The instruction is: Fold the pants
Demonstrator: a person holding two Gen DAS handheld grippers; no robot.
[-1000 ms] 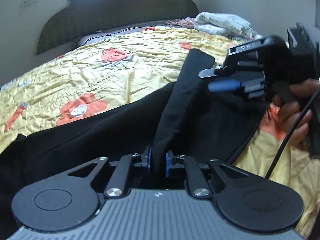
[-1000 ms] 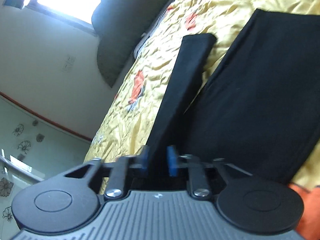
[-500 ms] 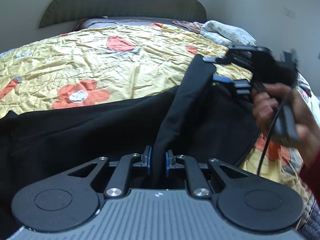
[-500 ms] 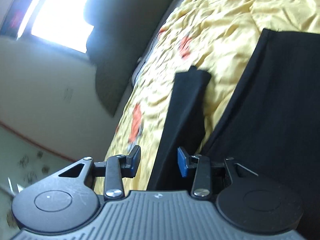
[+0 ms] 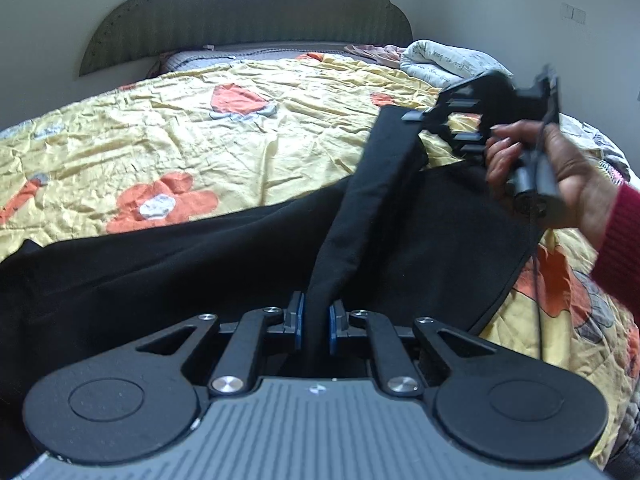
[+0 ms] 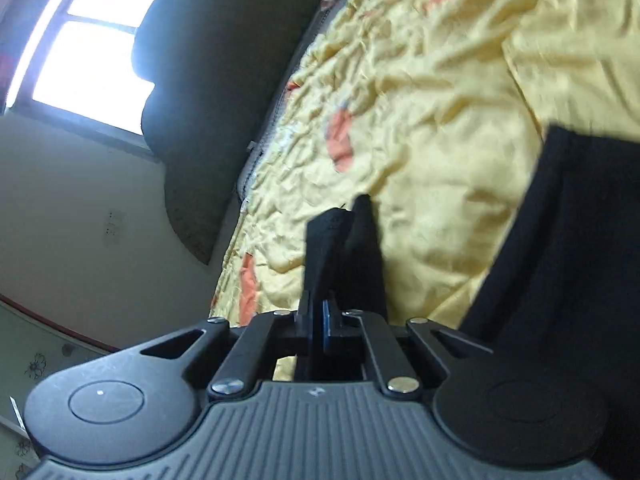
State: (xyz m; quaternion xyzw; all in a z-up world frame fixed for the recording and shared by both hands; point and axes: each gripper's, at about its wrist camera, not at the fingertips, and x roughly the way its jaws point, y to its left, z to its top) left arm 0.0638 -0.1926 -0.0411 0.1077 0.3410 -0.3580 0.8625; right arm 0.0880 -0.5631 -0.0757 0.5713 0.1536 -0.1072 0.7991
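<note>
Both grippers, left gripper (image 5: 316,326) and right gripper (image 6: 318,326), pinch the black pants (image 5: 360,208) hem at frame centre; next, carrying it over evenly.

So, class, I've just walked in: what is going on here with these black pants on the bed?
A person is folding black pants on a bed with a yellow flowered bedspread. The left gripper is shut on one end of a raised strip of the pants, and the right gripper, held in the person's hand, is shut on the strip's far end. The strip hangs stretched between them above the rest of the pants.
</note>
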